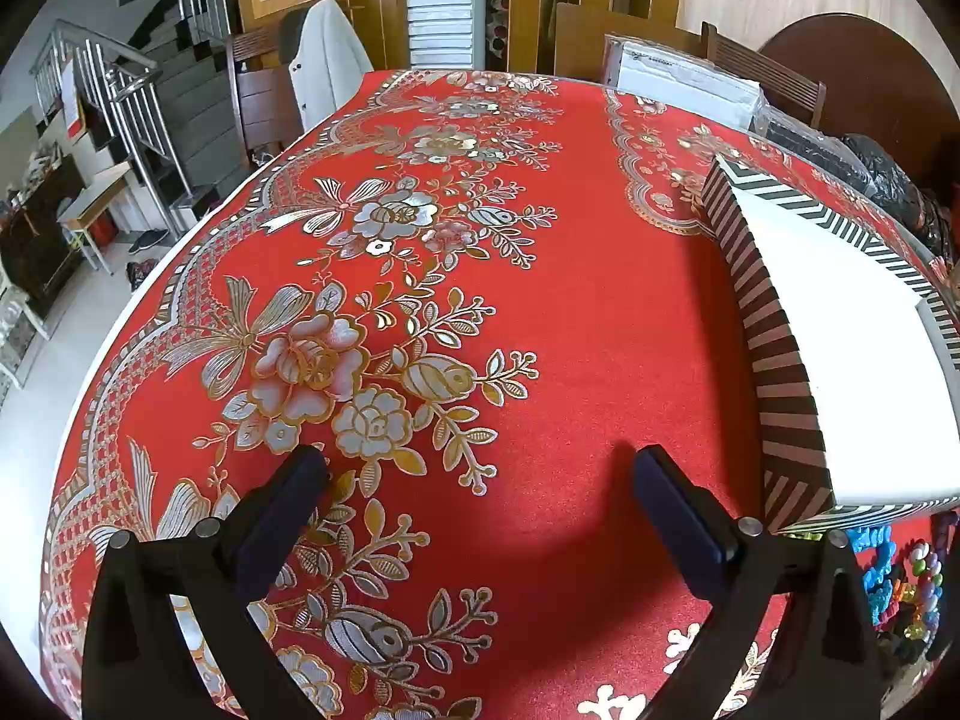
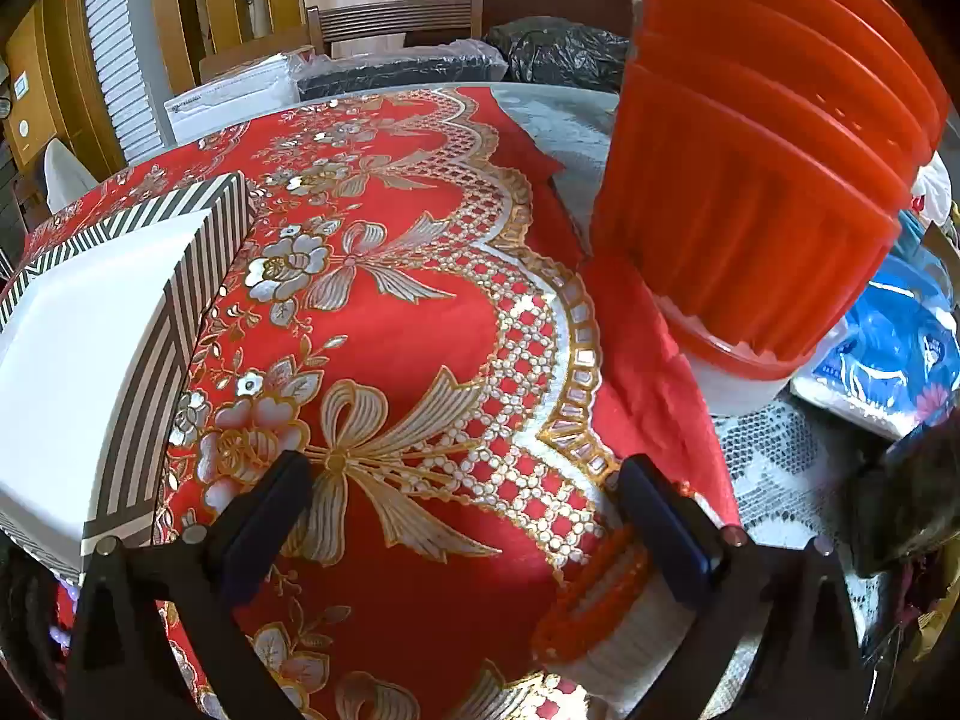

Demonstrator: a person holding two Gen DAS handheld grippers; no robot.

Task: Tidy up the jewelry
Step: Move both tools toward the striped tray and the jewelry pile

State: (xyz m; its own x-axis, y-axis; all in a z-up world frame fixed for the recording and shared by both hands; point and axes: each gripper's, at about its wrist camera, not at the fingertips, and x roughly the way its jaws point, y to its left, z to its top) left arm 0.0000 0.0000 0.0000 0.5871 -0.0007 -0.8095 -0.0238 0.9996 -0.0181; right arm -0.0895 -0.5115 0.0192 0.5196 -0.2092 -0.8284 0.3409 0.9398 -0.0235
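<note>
A striped box with a white inside (image 1: 840, 360) stands on the red flowered tablecloth (image 1: 456, 192), to the right of my left gripper (image 1: 474, 468). That gripper is open above bare cloth, nothing between its fingers. A heap of coloured beads and jewelry (image 1: 900, 588) lies at the lower right, just below the box. In the right wrist view the same box (image 2: 102, 348) is at the left. My right gripper (image 2: 462, 480) is open over the cloth, holding nothing. A red and white beaded piece (image 2: 600, 606) lies under its right finger (image 2: 666, 528).
A tall stack of red plastic bowls (image 2: 762, 180) on a white base stands at the right, with blue bags (image 2: 900, 348) beyond. White lace cloth (image 2: 786, 462) covers the right table edge. Chairs (image 1: 264, 96), packages (image 1: 690, 84) and a black bag (image 1: 888, 180) line the far side.
</note>
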